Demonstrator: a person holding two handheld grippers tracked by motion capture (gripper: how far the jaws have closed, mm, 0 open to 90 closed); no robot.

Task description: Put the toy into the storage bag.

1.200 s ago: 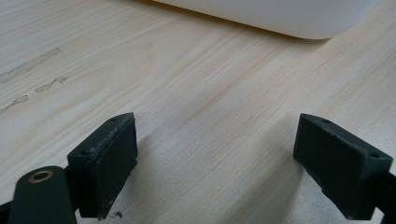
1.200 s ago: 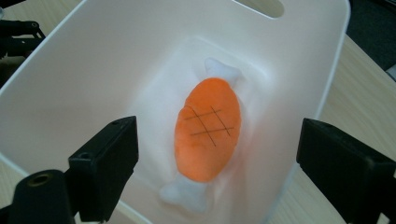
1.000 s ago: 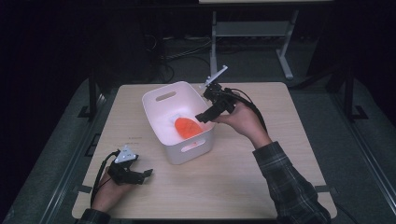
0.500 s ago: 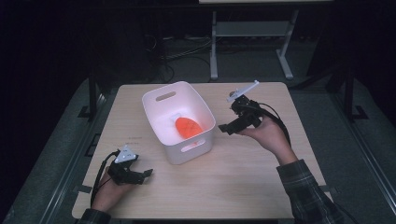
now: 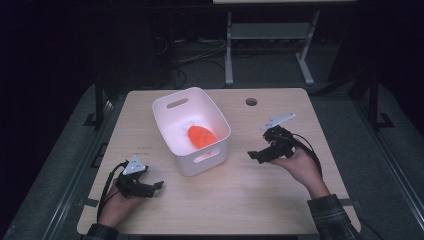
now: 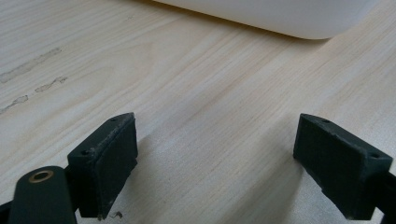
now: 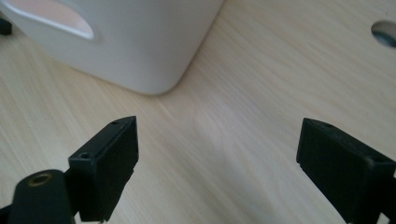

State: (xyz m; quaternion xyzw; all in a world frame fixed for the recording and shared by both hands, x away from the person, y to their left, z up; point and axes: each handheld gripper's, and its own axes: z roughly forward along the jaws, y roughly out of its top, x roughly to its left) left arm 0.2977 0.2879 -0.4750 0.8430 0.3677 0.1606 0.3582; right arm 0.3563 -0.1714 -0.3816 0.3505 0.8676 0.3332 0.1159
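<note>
A white plastic bin point(image 5: 176, 104) with handle slots stands on the wooden table, left of centre. An orange object point(image 5: 201, 136) lies on its floor. My right gripper point(image 5: 253, 155) hovers low over the table to the right of the bin, open, nothing between its jaws. In the right gripper view the bin's corner point(image 7: 140, 56) and a handle slot sit ahead of the wide-apart jaws. My left gripper point(image 5: 156, 187) rests near the front left of the table, open and empty. In the left gripper view the bin's lower edge point(image 6: 280, 18) lies beyond the jaws.
A round cable hole point(image 5: 251, 101) is in the table behind the right hand. Bare wood lies in front of the bin point(image 5: 225, 200). A metal stand point(image 5: 270, 35) and cables are on the dark floor beyond the table.
My right gripper has pulled away from above the bin, moving right and toward the front, and now sits lower near the table. The orange object stays in the bin. The left gripper has not moved.
</note>
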